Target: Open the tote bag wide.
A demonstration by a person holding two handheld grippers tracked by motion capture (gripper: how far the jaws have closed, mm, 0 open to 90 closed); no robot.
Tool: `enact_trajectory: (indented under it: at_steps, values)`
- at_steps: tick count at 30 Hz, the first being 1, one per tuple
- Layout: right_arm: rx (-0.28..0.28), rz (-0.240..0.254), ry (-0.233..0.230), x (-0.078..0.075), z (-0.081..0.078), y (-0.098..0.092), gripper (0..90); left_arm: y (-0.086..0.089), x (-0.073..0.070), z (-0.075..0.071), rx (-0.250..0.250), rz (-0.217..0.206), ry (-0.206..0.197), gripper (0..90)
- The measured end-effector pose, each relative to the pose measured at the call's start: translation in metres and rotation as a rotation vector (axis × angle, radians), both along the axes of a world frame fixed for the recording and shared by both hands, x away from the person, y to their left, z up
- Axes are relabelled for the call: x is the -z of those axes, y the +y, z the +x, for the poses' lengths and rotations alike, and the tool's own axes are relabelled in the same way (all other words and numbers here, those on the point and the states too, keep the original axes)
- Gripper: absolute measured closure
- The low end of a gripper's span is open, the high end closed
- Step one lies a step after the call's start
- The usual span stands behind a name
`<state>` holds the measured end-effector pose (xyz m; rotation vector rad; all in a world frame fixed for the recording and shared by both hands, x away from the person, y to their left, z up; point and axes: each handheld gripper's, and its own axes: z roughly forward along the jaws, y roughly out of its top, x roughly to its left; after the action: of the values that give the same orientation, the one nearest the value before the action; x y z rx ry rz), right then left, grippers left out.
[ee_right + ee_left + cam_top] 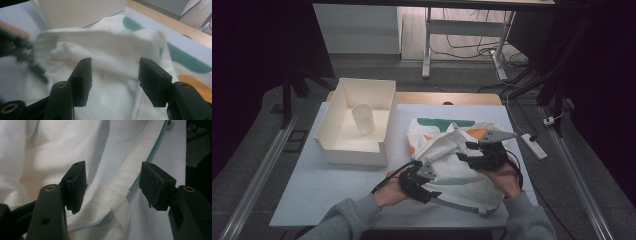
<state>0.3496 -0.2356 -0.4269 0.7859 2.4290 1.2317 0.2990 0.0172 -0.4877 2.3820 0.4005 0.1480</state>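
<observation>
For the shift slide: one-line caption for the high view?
Both tools, left and right, open over a crumpled white bag beside a white bin.

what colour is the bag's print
The white cloth bag carries teal and orange shapes, clearest in the right gripper view.

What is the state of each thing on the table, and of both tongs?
White bag: crumpled, lying on the table, mouth partly open.
Box: open on top, upright.
Cup: upright inside the box.
Left tongs: open, the bag's hem between the jaws, not pressed.
Right tongs: open above the bag.
</observation>
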Motion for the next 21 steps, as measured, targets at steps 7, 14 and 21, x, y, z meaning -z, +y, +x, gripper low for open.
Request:
enact_trajectory:
  at_steps: [7, 14, 21]
  values:
    - [-0.049, -0.03, 0.075, 0.026, -0.048, 0.002, 46.0, 0.01, -0.009, 0.004, -0.042, -0.049, -0.015, 40.6]
    - [-0.125, -0.055, 0.137, 0.056, -0.086, 0.013, 47.6, -0.004, -0.02, 0.025, -0.086, -0.067, -0.036, 41.4]
    - [-0.172, -0.136, 0.105, 0.069, -0.093, 0.037, 47.7, -0.019, -0.027, 0.04, -0.092, -0.079, -0.033, 45.6]
